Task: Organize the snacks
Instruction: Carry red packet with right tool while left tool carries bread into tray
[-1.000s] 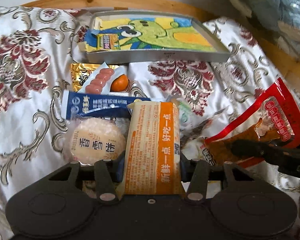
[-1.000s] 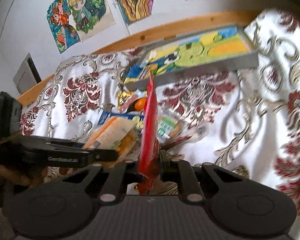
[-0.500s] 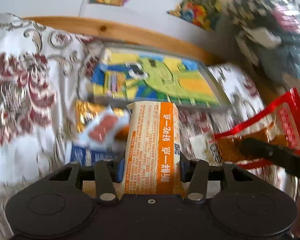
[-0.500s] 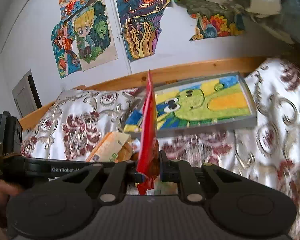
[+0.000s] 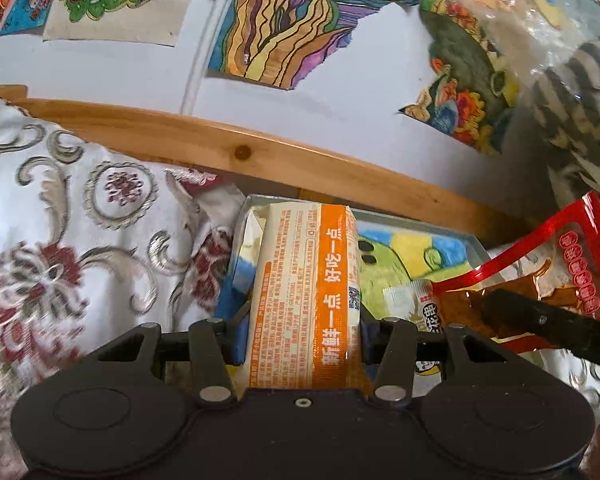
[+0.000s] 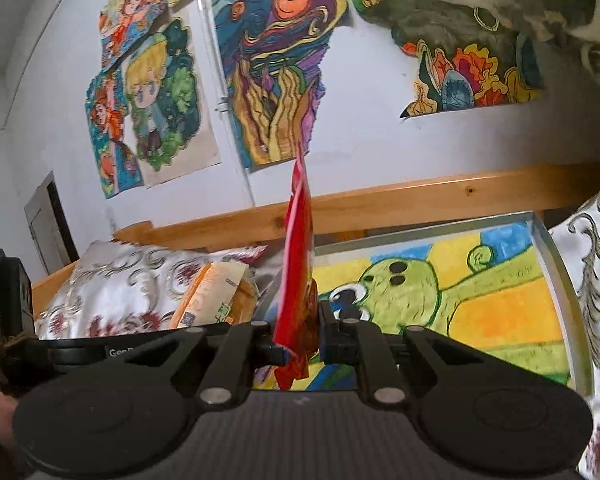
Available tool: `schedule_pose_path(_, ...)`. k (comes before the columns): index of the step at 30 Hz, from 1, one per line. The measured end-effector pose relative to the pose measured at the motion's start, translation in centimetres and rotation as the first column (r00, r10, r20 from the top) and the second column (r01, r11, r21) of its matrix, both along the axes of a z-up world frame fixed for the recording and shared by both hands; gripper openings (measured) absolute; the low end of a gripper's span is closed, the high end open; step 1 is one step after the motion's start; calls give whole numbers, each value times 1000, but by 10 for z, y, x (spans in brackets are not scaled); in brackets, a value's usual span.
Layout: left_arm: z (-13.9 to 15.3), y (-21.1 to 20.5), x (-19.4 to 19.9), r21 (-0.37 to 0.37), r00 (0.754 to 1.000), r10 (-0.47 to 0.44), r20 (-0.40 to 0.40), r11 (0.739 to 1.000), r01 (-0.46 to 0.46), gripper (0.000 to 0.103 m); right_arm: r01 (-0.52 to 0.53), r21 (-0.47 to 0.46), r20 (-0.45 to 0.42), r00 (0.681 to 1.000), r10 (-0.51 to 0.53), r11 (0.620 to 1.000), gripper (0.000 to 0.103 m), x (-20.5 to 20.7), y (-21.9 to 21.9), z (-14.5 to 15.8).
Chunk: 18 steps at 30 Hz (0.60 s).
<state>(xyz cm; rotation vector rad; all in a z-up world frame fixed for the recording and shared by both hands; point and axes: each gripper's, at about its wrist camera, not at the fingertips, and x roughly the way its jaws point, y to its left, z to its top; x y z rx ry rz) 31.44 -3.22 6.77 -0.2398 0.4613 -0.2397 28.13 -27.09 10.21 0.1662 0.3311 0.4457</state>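
Hiding much of the tray (image 5: 476,249), orange packet (image 5: 312,300) foremost.

White wall (image 6: 380,148), colourful drawings (image 6: 276,80), wooden rail (image 5: 180,136), floral bedspread (image 5: 60,248)

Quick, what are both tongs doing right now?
Left tongs: closed on the orange-and-cream snack pack.
Right tongs: closed on the red snack pouch.

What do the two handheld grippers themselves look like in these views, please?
Both grippers are matte black plastic. The left gripper shows two round discs on its body, silver pivot pins and blue finger pads. The right gripper has a ribbed grey centre panel. Seen from the right wrist, the left gripper's side carries white "Gen" lettering.
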Motion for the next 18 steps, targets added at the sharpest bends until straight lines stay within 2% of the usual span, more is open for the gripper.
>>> schedule_pose_path(7, -5, -29, 52, -6, 1000, -12, 26, 1000, 12, 51, 36, 24, -8, 999, -35, 999, 15, 45, -21, -7)
schedule_pose_path(10, -10, -46, 70, 15, 999, -32, 31, 999, 31, 51, 48, 29, -26, 999, -47, 998, 15, 64, -31, -14)
schedule_pose_path(18, -32, -79, 87, 38, 997, -76, -9, 996, 76, 51, 103, 55, -92, 991, -98, 993, 15, 81, -57, -34)
